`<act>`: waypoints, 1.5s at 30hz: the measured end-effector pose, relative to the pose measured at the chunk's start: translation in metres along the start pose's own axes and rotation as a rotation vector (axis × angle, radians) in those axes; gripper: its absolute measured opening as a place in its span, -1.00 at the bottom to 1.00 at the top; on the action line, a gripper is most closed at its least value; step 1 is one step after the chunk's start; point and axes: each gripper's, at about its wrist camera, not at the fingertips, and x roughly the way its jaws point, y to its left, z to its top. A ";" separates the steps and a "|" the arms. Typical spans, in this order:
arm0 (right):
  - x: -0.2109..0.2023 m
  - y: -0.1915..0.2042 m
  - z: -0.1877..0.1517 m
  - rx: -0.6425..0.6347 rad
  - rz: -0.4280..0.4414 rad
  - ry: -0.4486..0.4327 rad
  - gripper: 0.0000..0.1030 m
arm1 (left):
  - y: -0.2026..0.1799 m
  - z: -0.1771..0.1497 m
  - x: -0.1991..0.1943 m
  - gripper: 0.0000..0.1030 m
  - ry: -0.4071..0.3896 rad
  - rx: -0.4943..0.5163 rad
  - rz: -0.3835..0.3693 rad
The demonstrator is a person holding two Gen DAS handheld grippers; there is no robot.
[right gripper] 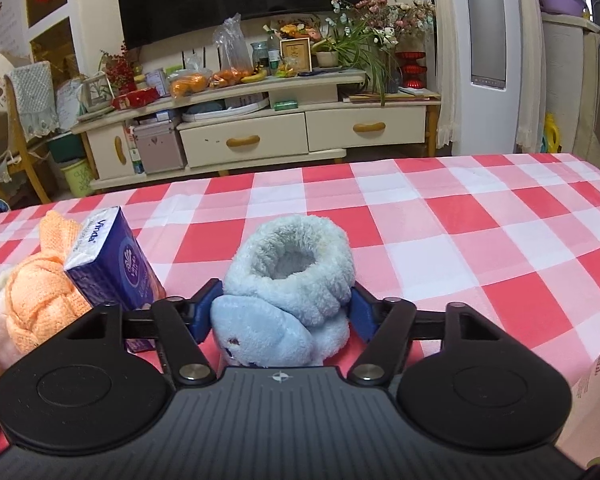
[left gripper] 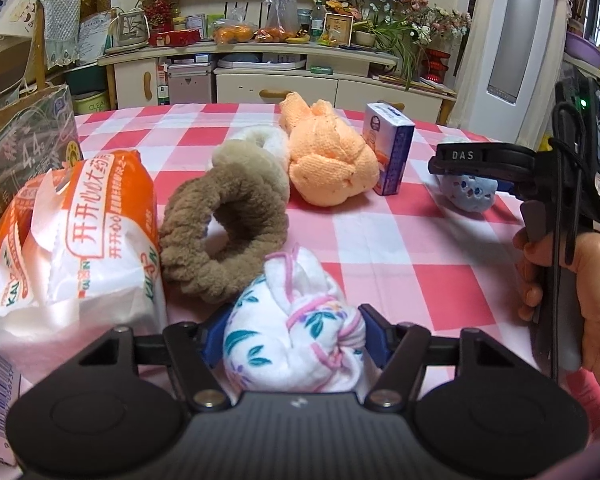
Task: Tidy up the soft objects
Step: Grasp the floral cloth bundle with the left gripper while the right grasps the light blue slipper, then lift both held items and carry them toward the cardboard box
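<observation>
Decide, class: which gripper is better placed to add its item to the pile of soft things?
Left. The left gripper holds the floral cloth beside the brown scrunchie; the right gripper sits beyond the tissue box.

Left tongs (left gripper: pixel 292 334) clamp a floral cloth bundle (left gripper: pixel 296 328) beside a brown scrunchie (left gripper: pixel 220 236).

blue slipper (right gripper: pixel 288 280): fluffy plush | tablecloth (right gripper: pixel 440 232): smooth checked cloth | grippers: matt plastic
</observation>
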 end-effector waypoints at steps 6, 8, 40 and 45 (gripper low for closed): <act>-0.005 -0.003 -0.003 0.007 0.010 0.002 0.45 | 0.012 -0.002 -0.004 0.25 0.000 -0.029 0.031; -0.007 -0.003 -0.005 0.007 0.008 0.002 0.45 | 0.017 -0.003 -0.005 0.25 0.002 -0.041 0.042; -0.094 -0.011 -0.062 -0.011 0.030 0.020 0.26 | 0.023 -0.006 -0.029 0.22 0.006 -0.077 -0.029; -0.111 -0.011 -0.072 0.001 0.039 0.040 0.26 | 0.018 -0.004 -0.037 0.22 0.004 -0.075 -0.064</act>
